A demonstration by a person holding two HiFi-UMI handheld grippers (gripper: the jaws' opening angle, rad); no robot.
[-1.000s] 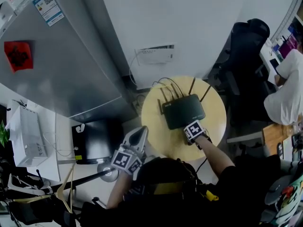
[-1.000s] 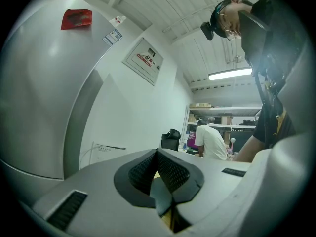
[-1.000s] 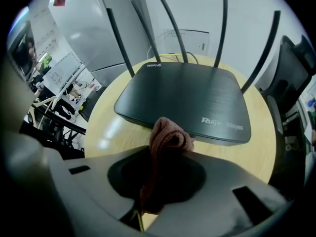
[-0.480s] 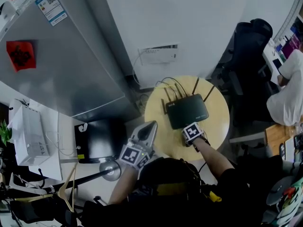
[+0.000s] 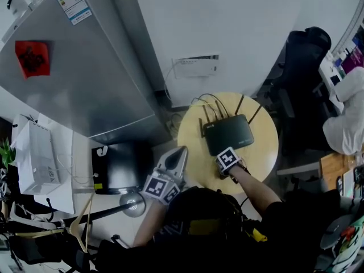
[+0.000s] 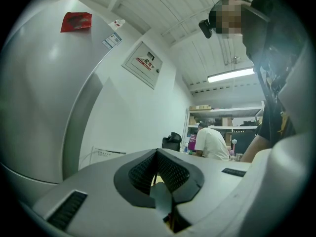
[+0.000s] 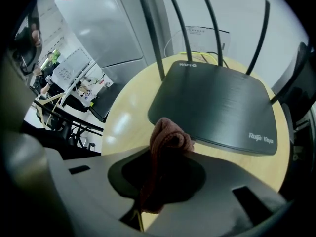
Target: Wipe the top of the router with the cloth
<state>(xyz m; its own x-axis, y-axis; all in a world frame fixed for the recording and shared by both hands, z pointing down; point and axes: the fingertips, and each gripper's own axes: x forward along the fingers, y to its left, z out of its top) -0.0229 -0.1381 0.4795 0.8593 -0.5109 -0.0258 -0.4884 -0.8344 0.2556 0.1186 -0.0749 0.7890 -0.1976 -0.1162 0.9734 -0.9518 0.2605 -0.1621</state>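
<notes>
- Grey metal cabinet (image 5: 85,73) stood left of the work area, the largest item in the head view.
- Round yellow table (image 5: 193,152) sat beside it, against the white wall.
- Black router (image 5: 228,134) lay flat on the table's far half, with four antennas upright and cables at its rear.
- Right gripper (image 5: 226,158) sat at the router's near edge, jaws clamped on the cloth.
- Left gripper (image 5: 180,153) was held off the table's near-left rim, jaws together with nothing between them.
- Reddish-brown cloth (image 7: 168,138) was bunched above the right jaw tips, over the router's near-left corner; contact with the top could not be determined.
</notes>
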